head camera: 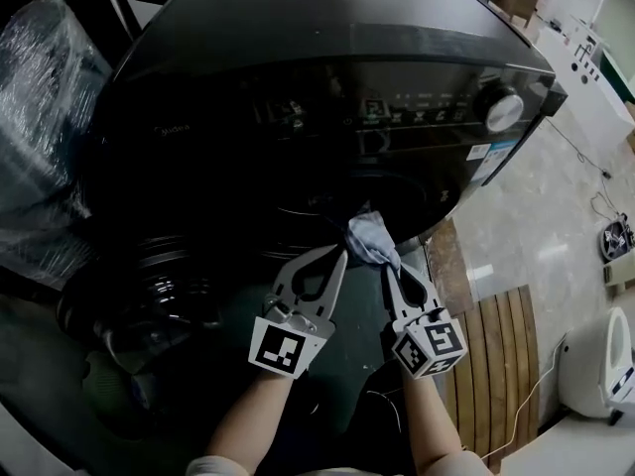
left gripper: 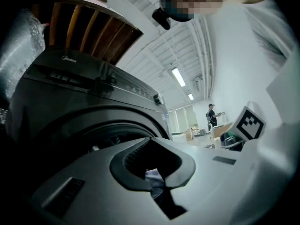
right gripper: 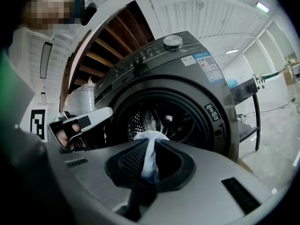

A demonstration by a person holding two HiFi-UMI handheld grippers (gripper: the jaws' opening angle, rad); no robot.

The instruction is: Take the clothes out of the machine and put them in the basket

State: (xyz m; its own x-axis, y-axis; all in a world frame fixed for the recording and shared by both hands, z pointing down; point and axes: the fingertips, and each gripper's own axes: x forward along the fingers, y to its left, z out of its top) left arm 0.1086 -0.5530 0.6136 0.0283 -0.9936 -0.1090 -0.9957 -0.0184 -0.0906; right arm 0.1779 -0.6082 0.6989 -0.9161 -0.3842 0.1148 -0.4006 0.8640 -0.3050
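Black washing machine (head camera: 298, 87), pale blue cloth (head camera: 369, 238), grey left gripper (head camera: 341, 256) and right gripper (head camera: 390, 268), black-and-white markers (head camera: 278, 349)

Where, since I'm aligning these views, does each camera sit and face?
Head view: on the person's head, looking down at the washing machine; both forearms, left gripper and right gripper show.
Left gripper view: on the left gripper, angled up past the machine's front to the ceiling; the person's torso shows.
Right gripper view: on the right gripper, facing the drum opening; the left gripper shows.
Shared: all show the pinched cloth.
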